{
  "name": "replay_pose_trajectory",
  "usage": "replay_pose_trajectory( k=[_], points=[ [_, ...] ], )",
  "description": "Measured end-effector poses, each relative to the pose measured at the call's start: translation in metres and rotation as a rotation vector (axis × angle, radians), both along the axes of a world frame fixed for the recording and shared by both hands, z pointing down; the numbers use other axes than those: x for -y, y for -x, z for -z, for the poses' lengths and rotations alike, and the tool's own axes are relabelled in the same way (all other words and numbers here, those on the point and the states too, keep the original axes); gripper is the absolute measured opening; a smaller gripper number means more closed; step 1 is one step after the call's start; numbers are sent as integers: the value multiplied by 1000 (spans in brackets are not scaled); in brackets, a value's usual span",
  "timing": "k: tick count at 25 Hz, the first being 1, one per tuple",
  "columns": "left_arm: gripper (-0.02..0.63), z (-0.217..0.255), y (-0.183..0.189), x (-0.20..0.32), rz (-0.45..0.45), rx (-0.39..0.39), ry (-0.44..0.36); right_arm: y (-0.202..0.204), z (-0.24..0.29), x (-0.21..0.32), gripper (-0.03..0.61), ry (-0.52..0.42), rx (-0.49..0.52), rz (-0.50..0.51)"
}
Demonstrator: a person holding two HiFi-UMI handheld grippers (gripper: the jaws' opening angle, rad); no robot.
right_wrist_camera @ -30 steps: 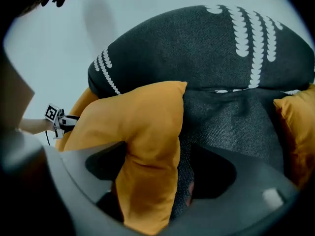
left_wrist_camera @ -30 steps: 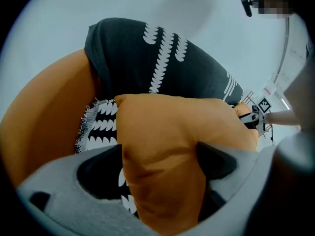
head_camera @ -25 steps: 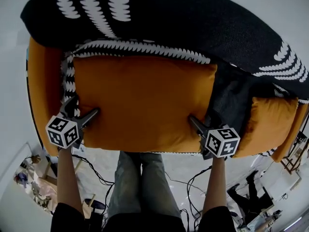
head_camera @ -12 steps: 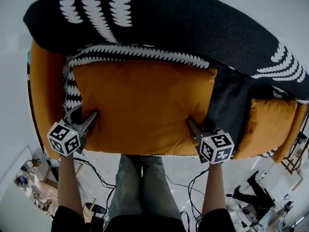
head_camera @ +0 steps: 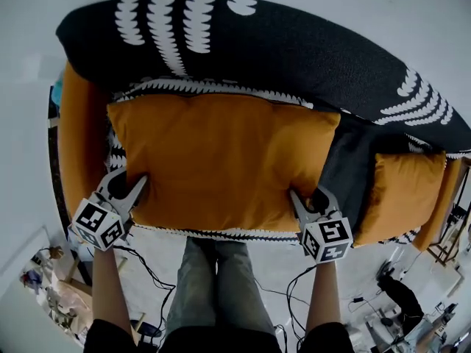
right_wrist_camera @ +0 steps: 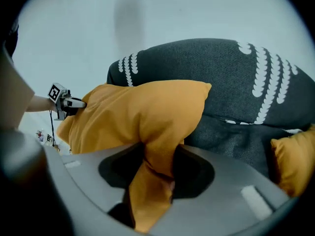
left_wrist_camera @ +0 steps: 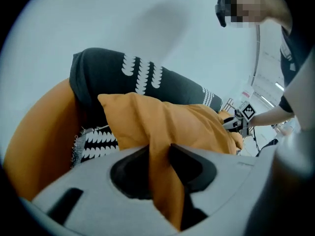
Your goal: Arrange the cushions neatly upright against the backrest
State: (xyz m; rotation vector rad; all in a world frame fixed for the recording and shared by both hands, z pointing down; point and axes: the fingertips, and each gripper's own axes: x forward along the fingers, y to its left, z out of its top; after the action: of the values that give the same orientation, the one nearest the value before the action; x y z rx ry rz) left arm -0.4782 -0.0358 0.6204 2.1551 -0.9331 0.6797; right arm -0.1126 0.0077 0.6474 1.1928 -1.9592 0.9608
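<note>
A large orange cushion (head_camera: 221, 160) lies on the sofa seat, its far edge toward the black backrest (head_camera: 294, 46) with white leaf print. My left gripper (head_camera: 135, 190) is shut on the cushion's near left corner (left_wrist_camera: 162, 176); its jaws have just been closing, with the fabric pinched between them. My right gripper (head_camera: 305, 201) is shut on the near right corner (right_wrist_camera: 155, 173), its jaws also just closed on bunched fabric. The cushion's near edge is lifted a little. A smaller orange cushion (head_camera: 401, 190) sits at the right.
The orange armrest (head_camera: 73, 145) bounds the sofa at the left. A dark grey throw (head_camera: 349, 160) lies between the two cushions. Patterned black-and-white fabric (head_camera: 213, 87) edges the seat. Cables and clutter lie on the floor (head_camera: 147, 271) by the person's legs (head_camera: 213, 285).
Both grippers closed from wide open onto the big cushion's near corners. The cushion's near edge has risen slightly and its front corners now bunch inward.
</note>
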Motion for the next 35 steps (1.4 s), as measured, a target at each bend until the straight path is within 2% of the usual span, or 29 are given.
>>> replay_pose_trajectory(
  k=[13, 16, 22, 29, 35],
  points=[
    [107, 146, -10, 109, -3, 14, -352, -7, 139, 103, 196, -355, -32, -32],
    [109, 163, -20, 130, 3, 12, -403, -19, 157, 124, 198, -414, -32, -44],
    [109, 131, -34, 151, 14, 53, -354, -33, 130, 141, 198, -395, -45, -49],
    [104, 92, -18, 149, 68, 47, -281, -15, 82, 126, 198, -300, -34, -31],
    [112, 57, -18, 147, 88, 59, -199, -20, 47, 124, 210, -218, -29, -12]
  ],
)
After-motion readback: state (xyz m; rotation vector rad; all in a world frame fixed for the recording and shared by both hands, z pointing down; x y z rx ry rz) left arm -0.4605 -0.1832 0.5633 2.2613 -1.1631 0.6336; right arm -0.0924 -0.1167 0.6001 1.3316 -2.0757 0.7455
